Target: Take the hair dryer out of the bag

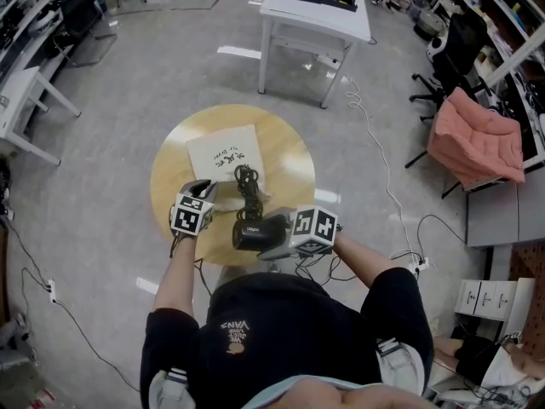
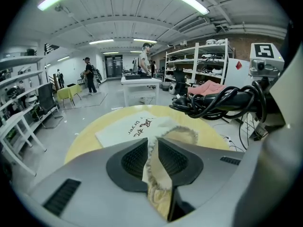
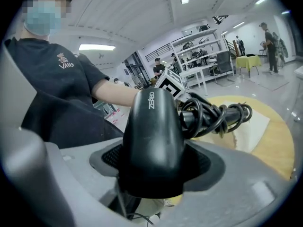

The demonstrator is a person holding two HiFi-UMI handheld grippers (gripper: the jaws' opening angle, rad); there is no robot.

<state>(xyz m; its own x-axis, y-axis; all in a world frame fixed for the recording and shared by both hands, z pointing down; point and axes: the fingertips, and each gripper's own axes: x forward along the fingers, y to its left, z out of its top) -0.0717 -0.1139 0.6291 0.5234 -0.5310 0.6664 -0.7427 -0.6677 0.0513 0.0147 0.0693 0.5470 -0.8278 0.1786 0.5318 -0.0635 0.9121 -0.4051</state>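
A black hair dryer with its cord wound round the handle hangs over the near edge of the round wooden table. My right gripper is shut on the dryer's body, which fills the space between the pads. The white cloth bag lies flat on the table behind it. My left gripper is at the bag's frilled mouth. Its jaws stand apart and open, with the bag's edge lying loosely between them. The dryer's handle passes just to the right.
A white table with a dark box stands beyond the round one. A chair under pink cloth is at the right, cables run over the floor, and shelves line both sides. People stand far back.
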